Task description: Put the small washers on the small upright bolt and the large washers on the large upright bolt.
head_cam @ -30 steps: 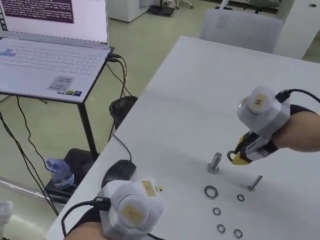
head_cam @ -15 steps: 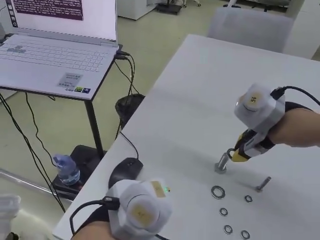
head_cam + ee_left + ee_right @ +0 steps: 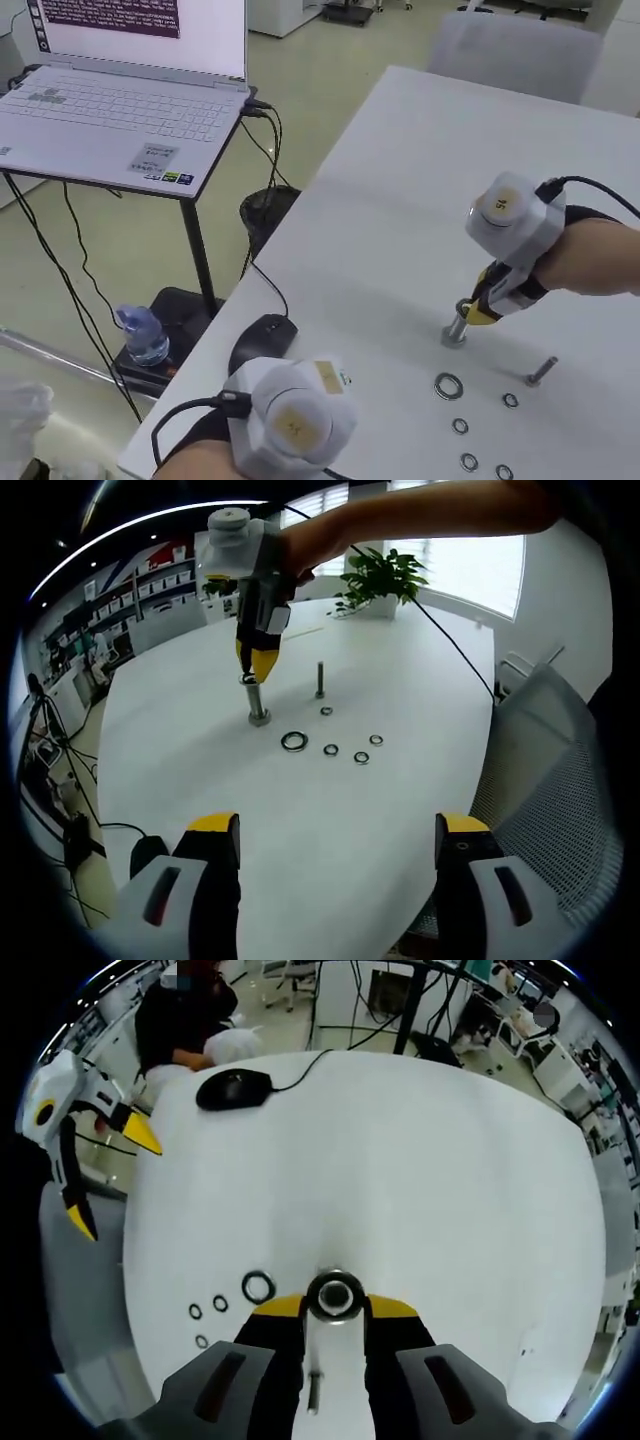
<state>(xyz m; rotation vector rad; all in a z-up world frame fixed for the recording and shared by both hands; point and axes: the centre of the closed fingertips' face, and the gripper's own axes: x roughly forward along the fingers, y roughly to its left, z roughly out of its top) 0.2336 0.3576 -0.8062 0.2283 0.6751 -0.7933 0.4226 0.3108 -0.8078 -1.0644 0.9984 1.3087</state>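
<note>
The white worktop [image 3: 400,200] takes up the right side of the head view. Its upper part has lots of bare room, and its left edge runs down to the lower left. Past that edge, a laptop [image 3: 110,100] sits at the upper left.

The left gripper [image 3: 335,880] is low in its own view, its fingers spread apart with nothing between them. The right gripper [image 3: 472,312] is right of centre, its fingers clenched on a large washer [image 3: 335,1295]. A second ago it held that washer to the right of the large bolt [image 3: 455,335]. Now the washer is at the bolt's top.

A mouse [image 3: 262,342] lies near the left edge, well apart from the bolts. The small bolt [image 3: 540,372] stands to the lower right of the large one. A loose large washer [image 3: 449,385] lies just below the large bolt. Four small washers [image 3: 460,426] lie lower still, near the bottom of the frame.
</note>
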